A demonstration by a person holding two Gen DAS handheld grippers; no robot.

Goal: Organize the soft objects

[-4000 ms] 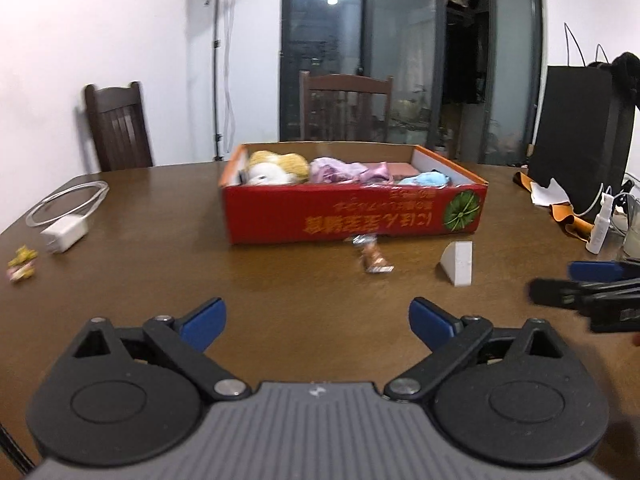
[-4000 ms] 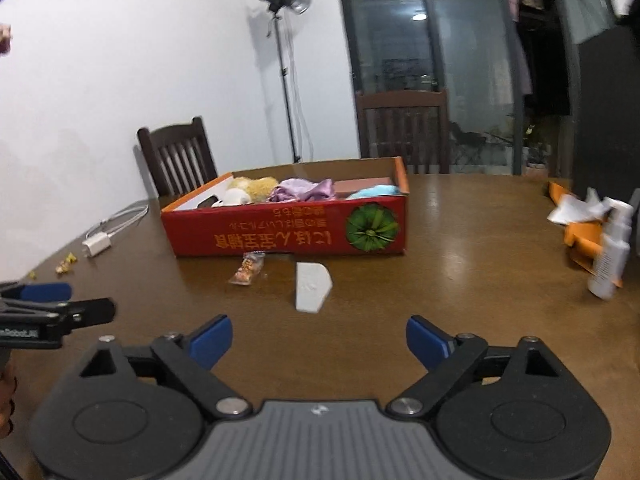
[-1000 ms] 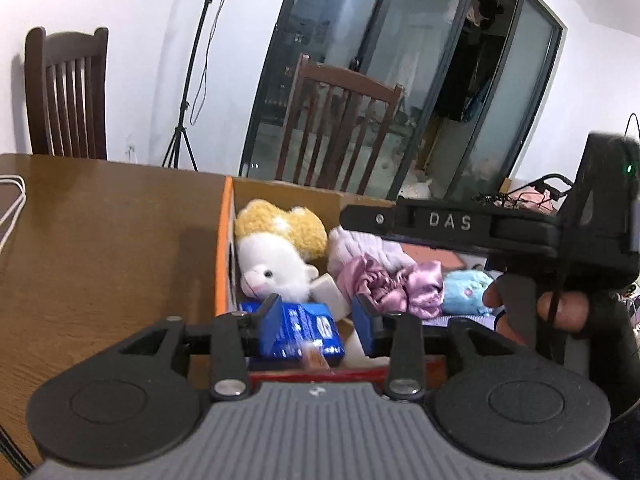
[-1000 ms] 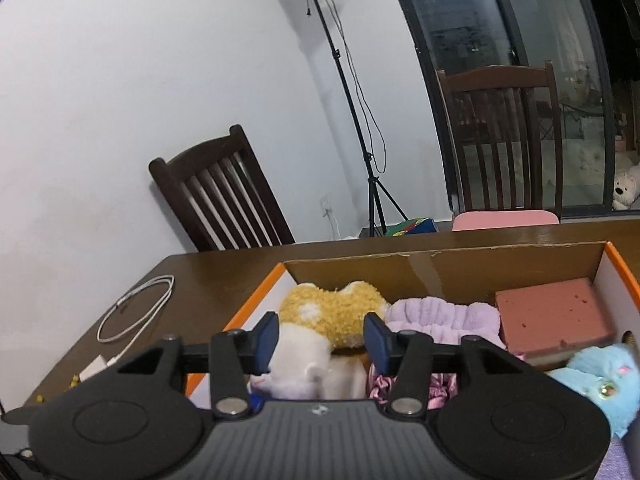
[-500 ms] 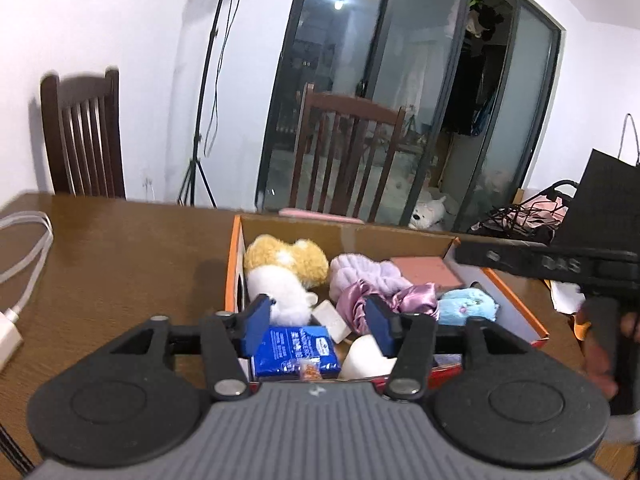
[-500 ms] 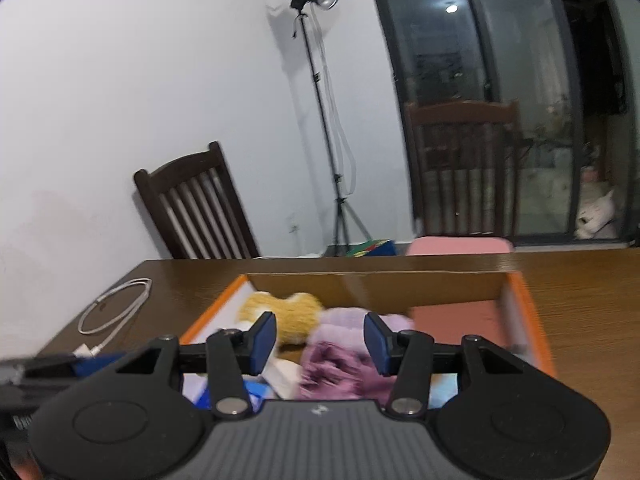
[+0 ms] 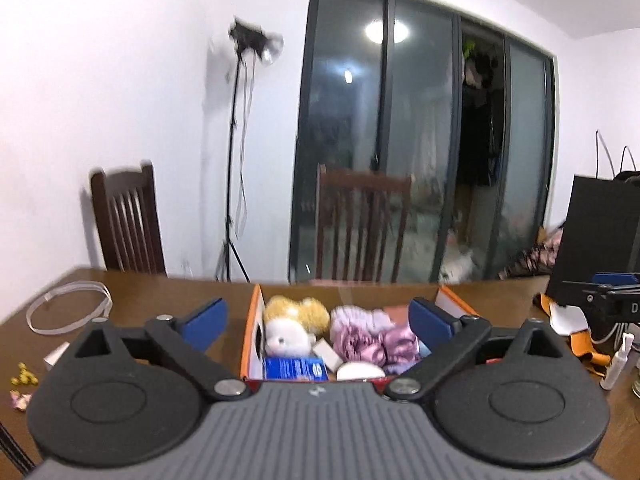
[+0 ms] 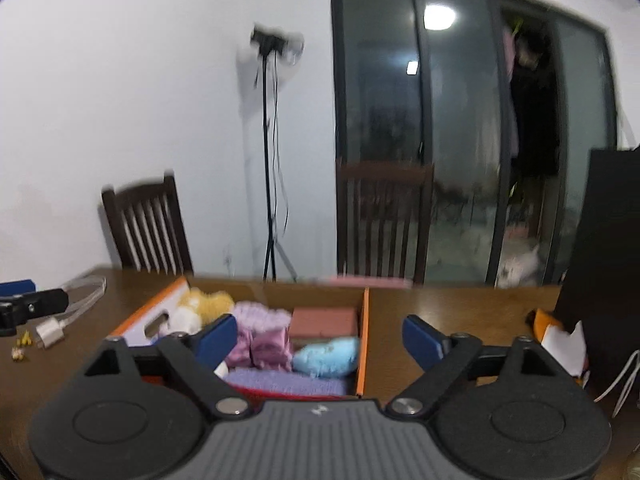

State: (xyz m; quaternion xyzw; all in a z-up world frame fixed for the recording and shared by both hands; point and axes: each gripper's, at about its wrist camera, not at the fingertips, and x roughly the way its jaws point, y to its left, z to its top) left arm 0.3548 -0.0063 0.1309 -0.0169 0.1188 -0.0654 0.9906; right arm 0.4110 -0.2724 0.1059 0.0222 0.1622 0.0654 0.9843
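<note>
1. The left gripper (image 7: 318, 322) hangs above the near edge of the cardboard box (image 7: 249, 332), its fingers (image 7: 204, 322) spread wide and holding nothing.
2. The right gripper (image 8: 316, 338) hovers over the same box, near its right wall (image 8: 363, 340), fingers (image 8: 422, 340) also wide apart and empty.
3. The box sits on the brown tabletop (image 8: 460, 312) and holds the soft things: a yellow-and-white plush toy (image 7: 290, 326), purple scrunchies (image 7: 368, 338), a light-blue plush (image 8: 326, 356), a pink sponge block (image 8: 324, 322) and a blue packet (image 7: 294, 368).
4. A white charger and cable (image 8: 60, 322) lie on the tabletop left of the box.
</note>
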